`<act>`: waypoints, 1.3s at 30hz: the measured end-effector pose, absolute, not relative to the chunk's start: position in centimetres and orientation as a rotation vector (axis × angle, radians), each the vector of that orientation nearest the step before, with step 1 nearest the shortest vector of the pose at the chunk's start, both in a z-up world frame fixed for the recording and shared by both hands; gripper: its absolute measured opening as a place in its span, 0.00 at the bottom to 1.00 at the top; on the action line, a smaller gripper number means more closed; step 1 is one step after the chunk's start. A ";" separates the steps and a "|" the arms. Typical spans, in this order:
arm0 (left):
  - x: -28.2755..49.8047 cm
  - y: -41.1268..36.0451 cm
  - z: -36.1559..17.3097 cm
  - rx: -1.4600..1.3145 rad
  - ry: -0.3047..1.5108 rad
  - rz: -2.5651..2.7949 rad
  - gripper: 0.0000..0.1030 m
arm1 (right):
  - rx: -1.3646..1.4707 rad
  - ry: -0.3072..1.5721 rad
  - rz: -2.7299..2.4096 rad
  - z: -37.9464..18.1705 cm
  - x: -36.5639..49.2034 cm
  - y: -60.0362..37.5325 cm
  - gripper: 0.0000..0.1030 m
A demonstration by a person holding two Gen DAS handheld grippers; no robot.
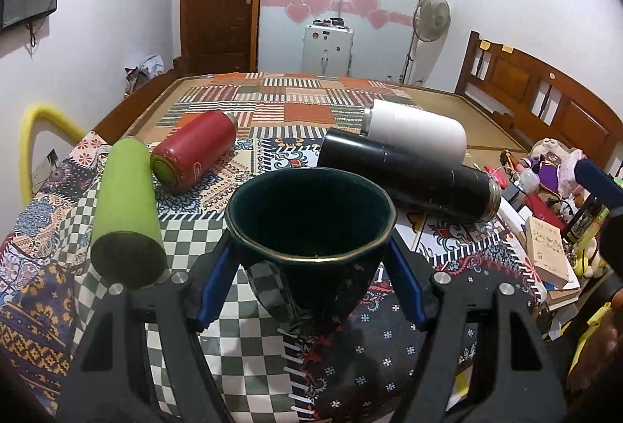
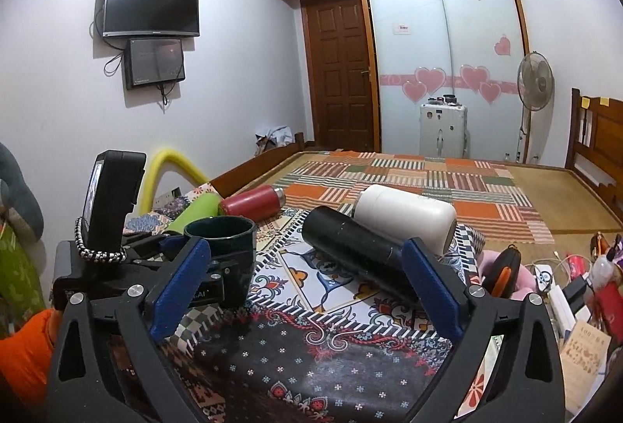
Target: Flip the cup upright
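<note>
A dark green cup [image 1: 311, 240] with a gold rim stands upright, mouth up, on the patterned cloth. My left gripper [image 1: 311, 259] is shut on the cup, its blue fingers [image 1: 216, 286] pressing both sides. The cup also shows in the right wrist view [image 2: 224, 248], at the left, with the left gripper around it. My right gripper [image 2: 307, 286] is open and empty, a little above the cloth, to the right of the cup and in front of a black flask [image 2: 358, 251].
Four flasks lie on their sides: green [image 1: 124, 205], red [image 1: 194, 150], black [image 1: 412, 174], white [image 1: 416, 129]. The patterned cloth [image 1: 264, 345] covers the near part of a bed. Books and clutter [image 1: 549, 244] lie at the right. A headboard [image 1: 545, 100] stands at the far right.
</note>
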State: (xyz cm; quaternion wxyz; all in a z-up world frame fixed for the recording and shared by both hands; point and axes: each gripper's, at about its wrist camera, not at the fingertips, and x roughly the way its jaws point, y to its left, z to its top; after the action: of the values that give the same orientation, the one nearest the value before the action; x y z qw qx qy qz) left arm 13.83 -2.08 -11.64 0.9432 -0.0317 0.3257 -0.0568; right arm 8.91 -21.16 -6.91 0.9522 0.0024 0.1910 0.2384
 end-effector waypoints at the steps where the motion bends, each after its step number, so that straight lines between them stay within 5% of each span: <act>1: 13.8 -2.2 -11.9 -0.062 0.667 -0.117 0.69 | 0.007 0.389 0.484 -6.9 9.0 -21.1 0.96; 24: 10.9 -2.3 -12.2 -0.035 0.654 -0.118 0.75 | 0.018 0.389 0.505 -6.1 7.5 -19.7 0.96; 39: 0.4 0.4 -3.6 -0.044 0.366 -0.040 0.76 | 0.037 0.275 0.463 -2.4 2.4 -19.8 0.96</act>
State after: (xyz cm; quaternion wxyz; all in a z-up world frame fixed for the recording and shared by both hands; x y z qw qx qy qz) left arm 0.39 0.38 -3.57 0.9829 -0.0221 0.1819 -0.0200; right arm 2.45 -19.80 -2.44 0.9637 0.0182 0.1360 0.2289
